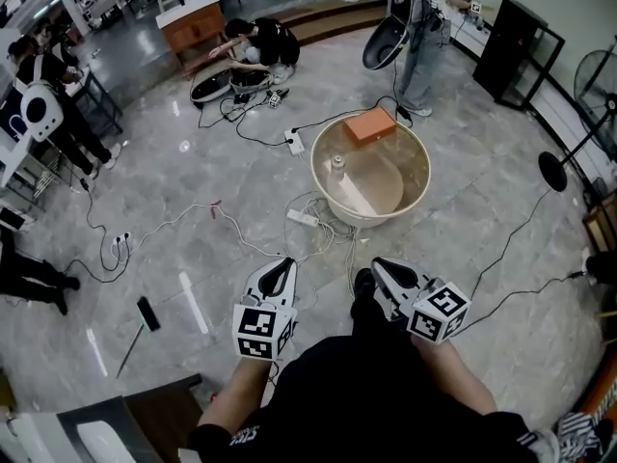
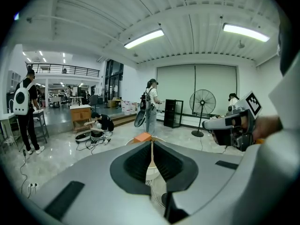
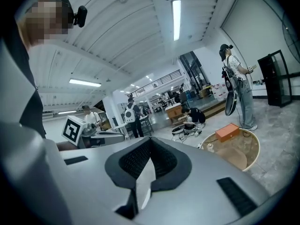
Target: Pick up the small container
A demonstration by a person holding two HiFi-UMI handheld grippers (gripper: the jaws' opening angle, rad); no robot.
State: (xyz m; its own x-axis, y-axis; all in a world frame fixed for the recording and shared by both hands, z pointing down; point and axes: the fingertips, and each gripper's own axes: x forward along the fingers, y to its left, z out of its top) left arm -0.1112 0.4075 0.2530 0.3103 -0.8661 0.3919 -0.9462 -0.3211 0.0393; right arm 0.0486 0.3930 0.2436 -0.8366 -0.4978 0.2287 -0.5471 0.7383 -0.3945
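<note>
The small container (image 1: pixel 338 165), a pale little bottle, stands upright inside a large round tub (image 1: pixel 416 197) on the floor ahead of me, left of its centre. In the right gripper view the small container (image 3: pixel 209 147) shows at the tub's near left side. An orange box (image 1: pixel 371 124) rests on the tub's far rim. My left gripper (image 1: pixel 283 265) and right gripper (image 1: pixel 380 264) are side by side well short of the tub, both pointing toward it. Each has its jaws shut with nothing between them. In the left gripper view the tub is mostly hidden behind the shut jaws.
White cables and a power strip (image 1: pixel 302 218) lie on the marble floor between me and the tub. A person crouches by gear (image 1: pixel 260 44) at the back, and another stands (image 1: pixel 419 41) beyond the tub. A black shelf (image 1: pixel 516 51) and a fan base (image 1: pixel 553 172) are at the right.
</note>
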